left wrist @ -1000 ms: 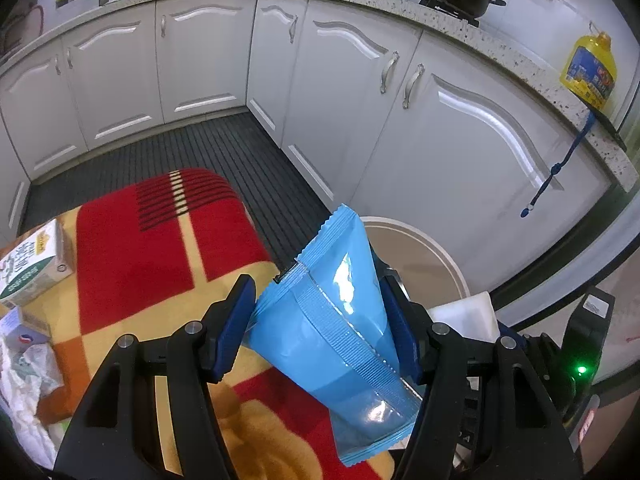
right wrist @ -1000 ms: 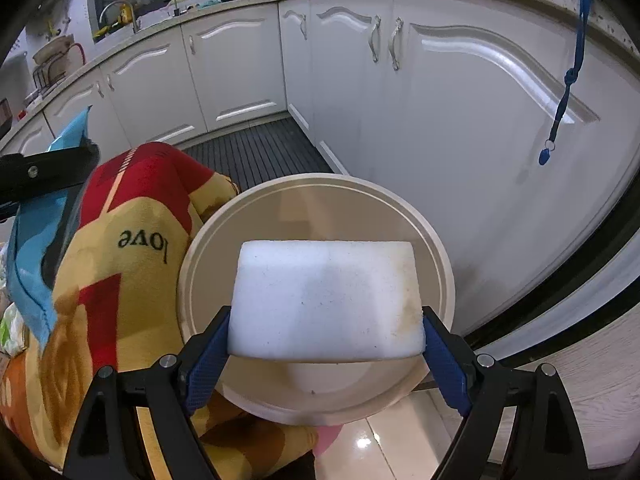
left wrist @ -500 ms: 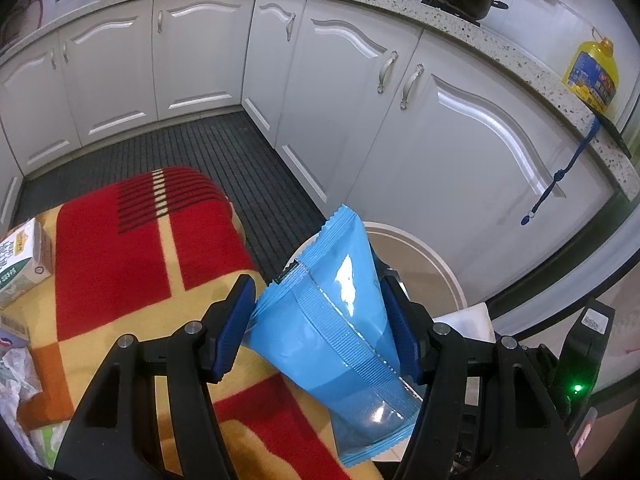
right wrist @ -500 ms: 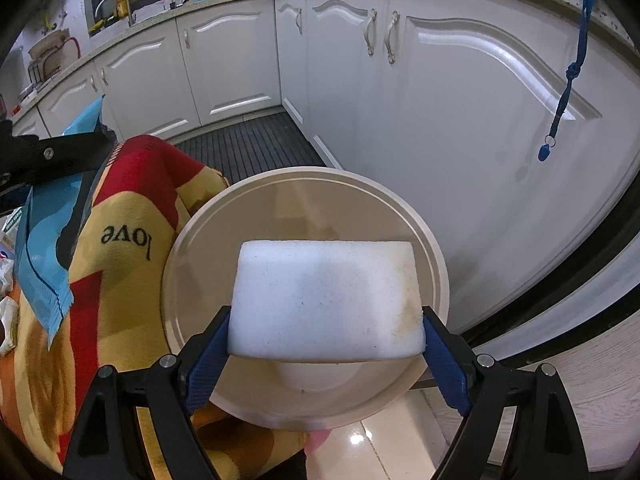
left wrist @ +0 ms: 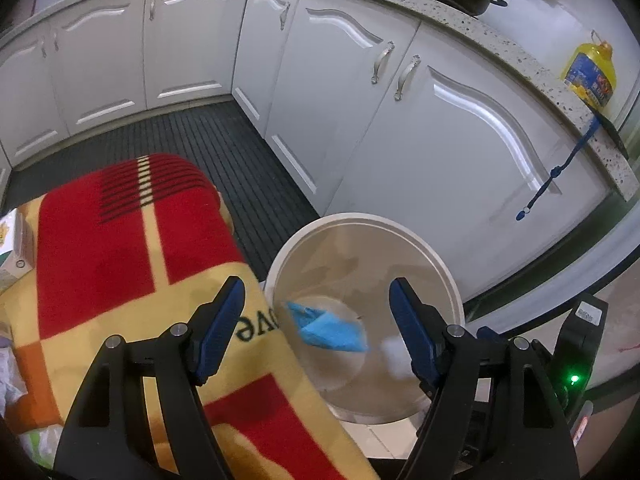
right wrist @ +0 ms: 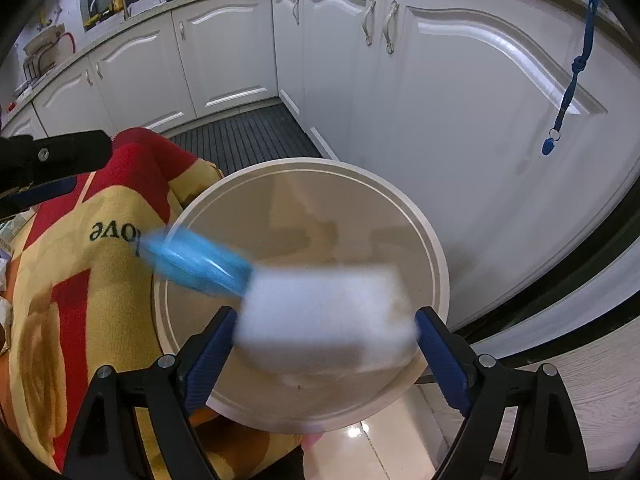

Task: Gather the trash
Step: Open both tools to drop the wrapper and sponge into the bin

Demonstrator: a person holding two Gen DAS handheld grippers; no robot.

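Observation:
A round beige trash bin (left wrist: 440, 256) (right wrist: 400, 200) stands on the floor beside the blanket-covered table. My left gripper (left wrist: 316, 308) is open and empty above the bin's near rim. The blue snack wrapper (left wrist: 328, 326) (right wrist: 196, 260) is blurred, falling into the bin. My right gripper (right wrist: 324, 340) is open wide; the white sponge block (right wrist: 324, 316) is blurred between and below its fingers, dropping free into the bin. It shows as a white blur in the left wrist view (left wrist: 394, 354).
A red and yellow blanket (left wrist: 120, 248) (right wrist: 72, 280) covers the table on the left. A carton (left wrist: 12, 240) lies at its left edge. White cabinets (left wrist: 440, 128) curve around behind the bin, with a dark ribbed mat (left wrist: 224, 148) on the floor.
Both grippers have opened. The blue wrapper left my left gripper and the white sponge left my right gripper; both are falling into the bin.

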